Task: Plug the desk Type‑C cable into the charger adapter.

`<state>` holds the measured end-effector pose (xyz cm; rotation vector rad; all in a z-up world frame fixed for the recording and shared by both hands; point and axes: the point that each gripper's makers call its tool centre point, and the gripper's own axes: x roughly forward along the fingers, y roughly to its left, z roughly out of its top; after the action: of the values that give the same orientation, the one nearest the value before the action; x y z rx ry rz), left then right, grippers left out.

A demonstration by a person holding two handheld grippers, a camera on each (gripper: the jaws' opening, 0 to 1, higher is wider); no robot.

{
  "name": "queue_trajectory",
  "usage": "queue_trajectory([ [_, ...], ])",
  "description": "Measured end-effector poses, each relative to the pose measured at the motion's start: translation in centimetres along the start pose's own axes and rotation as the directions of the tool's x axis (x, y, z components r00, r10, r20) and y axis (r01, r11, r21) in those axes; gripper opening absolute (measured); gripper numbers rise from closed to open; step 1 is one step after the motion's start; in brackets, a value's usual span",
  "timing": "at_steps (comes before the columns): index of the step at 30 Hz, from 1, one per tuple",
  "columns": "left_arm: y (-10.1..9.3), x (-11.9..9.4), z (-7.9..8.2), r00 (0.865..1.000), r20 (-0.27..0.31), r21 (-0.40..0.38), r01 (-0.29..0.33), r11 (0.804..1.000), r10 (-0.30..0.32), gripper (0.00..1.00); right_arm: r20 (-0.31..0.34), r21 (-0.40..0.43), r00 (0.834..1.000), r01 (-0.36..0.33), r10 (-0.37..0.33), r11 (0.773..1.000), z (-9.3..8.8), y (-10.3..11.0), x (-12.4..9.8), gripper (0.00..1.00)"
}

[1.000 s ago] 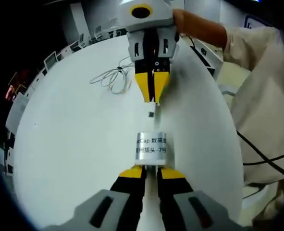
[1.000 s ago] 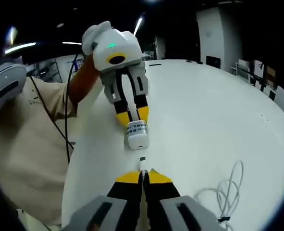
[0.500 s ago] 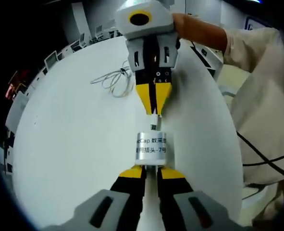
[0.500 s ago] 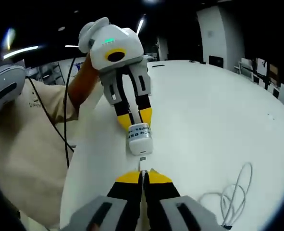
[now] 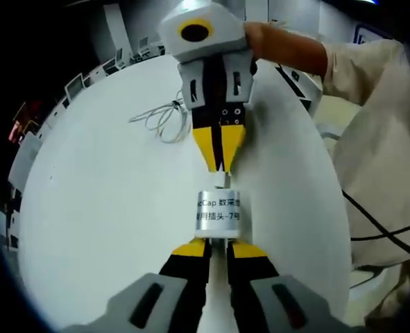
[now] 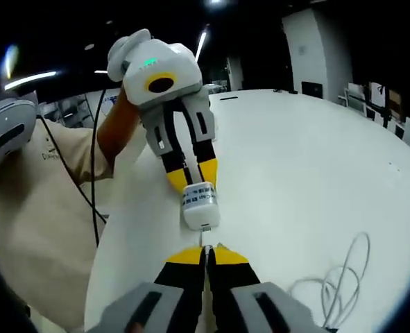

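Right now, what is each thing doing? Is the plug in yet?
Charger: held by the left gripper, label facing up.
Plug: pinched in the right gripper, touching the charger's end; I cannot tell if it is fully in.
Cable: lying in loose loops on the white table.
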<state>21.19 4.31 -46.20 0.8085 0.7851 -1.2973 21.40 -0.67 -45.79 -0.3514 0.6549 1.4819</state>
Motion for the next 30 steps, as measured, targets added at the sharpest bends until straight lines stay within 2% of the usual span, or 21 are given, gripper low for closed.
queue_trajectory([
  [14, 0.02, 0.06, -0.07, 1.000, -0.008, -0.002, -0.003, 1.000, 0.003, 0.11, 0.019, 0.019, 1.000, -0.024, 0.024, 1.000, 0.15, 0.76, 0.26, 0.05],
  [30, 0.08, 0.14, 0.03, 1.000, -0.012, 0.008, -0.006, 1.000, 0.006, 0.11, 0.000, 0.002, 1.000, -0.029, 0.029, 1.000, 0.22, -0.14, 0.57, 0.05],
])
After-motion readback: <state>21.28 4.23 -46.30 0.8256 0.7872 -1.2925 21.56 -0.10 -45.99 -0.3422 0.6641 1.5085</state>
